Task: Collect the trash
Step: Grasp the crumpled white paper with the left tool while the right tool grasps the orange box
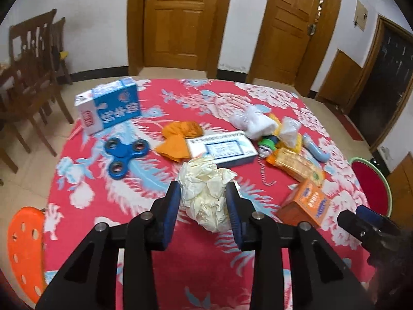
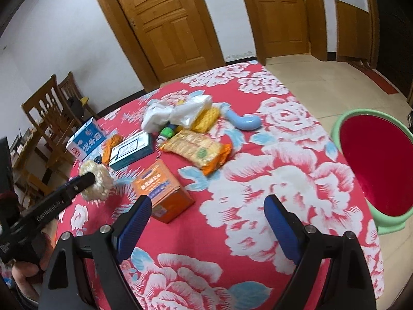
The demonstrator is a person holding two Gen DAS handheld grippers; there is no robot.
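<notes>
My right gripper (image 2: 207,222) hangs with its blue pads wide apart over the red flowered cloth (image 2: 271,186), nothing between them. Just past the left pad sits an orange box (image 2: 165,191). At far left my left gripper (image 2: 89,178) pinches a crumpled paper wad (image 2: 99,184) above the cloth. Farther back lie a yellow snack pack (image 2: 198,151), a teal-edged box (image 2: 131,152), a blue-and-white carton (image 2: 86,142), a white bag (image 2: 178,112) and a pale blue tube (image 2: 245,121). A green-rimmed red basin (image 2: 374,160) stands on the floor at right.
</notes>
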